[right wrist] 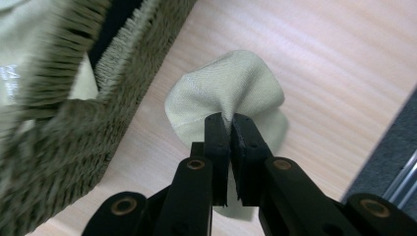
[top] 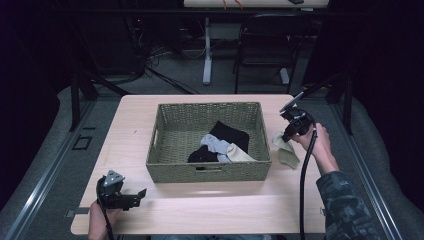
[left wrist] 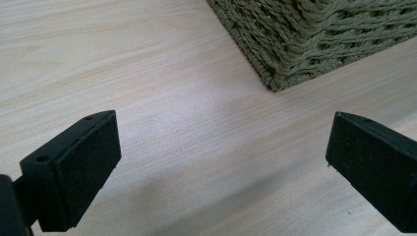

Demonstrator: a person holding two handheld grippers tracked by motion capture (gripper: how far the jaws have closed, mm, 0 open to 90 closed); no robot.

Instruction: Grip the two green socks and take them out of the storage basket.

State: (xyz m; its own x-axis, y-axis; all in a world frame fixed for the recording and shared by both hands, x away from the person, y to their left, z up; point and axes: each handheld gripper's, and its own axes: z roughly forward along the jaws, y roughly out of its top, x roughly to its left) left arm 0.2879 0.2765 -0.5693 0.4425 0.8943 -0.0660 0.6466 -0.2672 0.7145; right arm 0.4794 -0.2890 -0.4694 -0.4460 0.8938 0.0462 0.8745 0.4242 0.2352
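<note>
A woven olive basket stands in the middle of the light wooden table. Inside it lie a black garment, a grey sock and a beige sock. Right of the basket, my right gripper is shut on a pale green sock, which droops onto the table. In the right gripper view the jaws pinch a fold of that sock beside the basket's wall. My left gripper rests open at the table's front left, and its wide jaws face the basket's corner.
A hand and a camouflage sleeve hold the right gripper at the table's right edge. Behind the table stand a dark chair and a white table leg. Bare wood lies in front of the left gripper.
</note>
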